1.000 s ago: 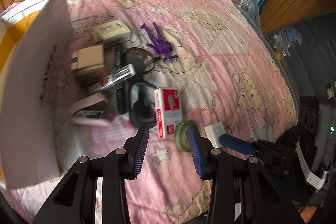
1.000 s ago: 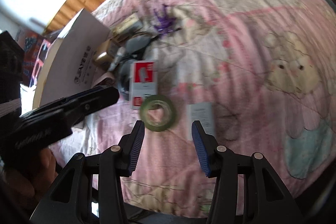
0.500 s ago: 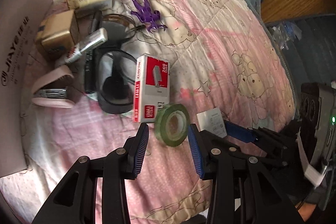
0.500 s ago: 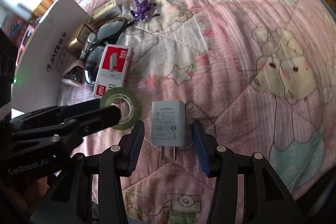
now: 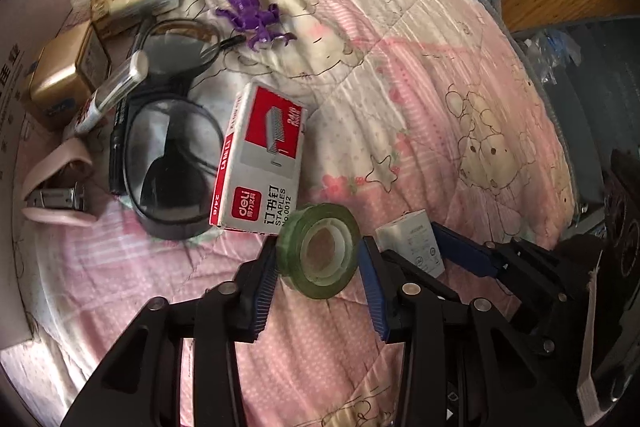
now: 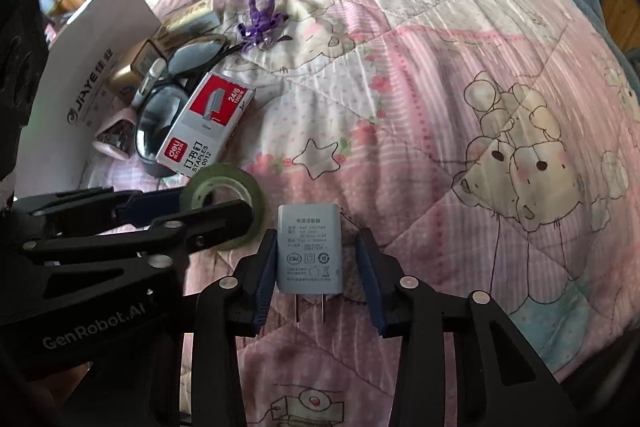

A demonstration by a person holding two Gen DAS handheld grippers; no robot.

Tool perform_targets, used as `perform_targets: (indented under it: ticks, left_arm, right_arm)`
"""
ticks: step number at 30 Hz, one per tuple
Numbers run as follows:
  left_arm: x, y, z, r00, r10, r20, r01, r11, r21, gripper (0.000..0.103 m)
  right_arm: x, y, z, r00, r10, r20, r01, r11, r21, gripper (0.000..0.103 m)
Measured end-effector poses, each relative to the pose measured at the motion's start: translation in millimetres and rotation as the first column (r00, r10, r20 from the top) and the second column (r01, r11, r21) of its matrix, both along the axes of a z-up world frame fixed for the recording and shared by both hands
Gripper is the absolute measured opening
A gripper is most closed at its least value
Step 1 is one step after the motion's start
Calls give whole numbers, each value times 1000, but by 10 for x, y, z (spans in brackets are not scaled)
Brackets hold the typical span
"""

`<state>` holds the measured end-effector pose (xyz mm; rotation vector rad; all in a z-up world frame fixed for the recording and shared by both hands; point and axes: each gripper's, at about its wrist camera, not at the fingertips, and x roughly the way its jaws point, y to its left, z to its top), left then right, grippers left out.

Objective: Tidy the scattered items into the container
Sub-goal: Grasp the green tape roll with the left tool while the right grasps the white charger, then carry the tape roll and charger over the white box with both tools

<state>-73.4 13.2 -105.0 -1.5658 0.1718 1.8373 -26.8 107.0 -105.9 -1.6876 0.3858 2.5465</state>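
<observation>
At the lower centre of each view a spread claw brackets its pick on the bed, the left claw (image 5: 318,261) around the tape (image 5: 319,250), the right claw (image 6: 316,261) around the charger (image 6: 310,249); next, I judge, both pinch, lift, then carry to the box (image 6: 86,83) at upper left.

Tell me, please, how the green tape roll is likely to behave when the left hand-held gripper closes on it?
The green tape roll lies tilted on the soft quilt, so it may tip or roll. Its rigid ring should resist squeezing, and it looks light. The left hand-held gripper straddles it with jaws open, so its curved sides might slip.
</observation>
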Motion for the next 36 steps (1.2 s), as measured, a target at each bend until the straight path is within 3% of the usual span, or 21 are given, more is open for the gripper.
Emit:
perform_targets:
  ticks: [2, 4, 12, 16, 24, 36]
  left_arm:
    - [-12, -14, 13, 1000, 5, 8, -6, 1000, 22, 20]
    - [-29, -36, 20, 1000, 10, 17, -11, 1000, 29, 16]
    - [45, 70, 93, 999, -3, 45, 0, 998, 58, 18]
    - [61, 204, 22, 1000, -16, 20, 15, 1000, 17, 22]
    - [67, 317, -13, 999, -35, -29, 35, 999, -4, 10]
    - [181, 38, 287, 993, -16, -119, 15, 1000, -10, 10]
  right_arm:
    - [12, 20, 10, 1000, -11, -2, 11, 1000, -4, 33]
    - [24, 48, 16, 1000, -22, -4, 22, 999, -24, 33]
    - [76, 113, 5, 999, -37, -9, 37, 997, -65, 34]
    - [74, 83, 1, 1000, -19, -14, 18, 999, -36, 34]
    - [94, 137, -3, 999, -31, -25, 29, 997, -75, 33]
    - [221, 67, 135, 998, -37, -50, 34, 998, -55, 32]
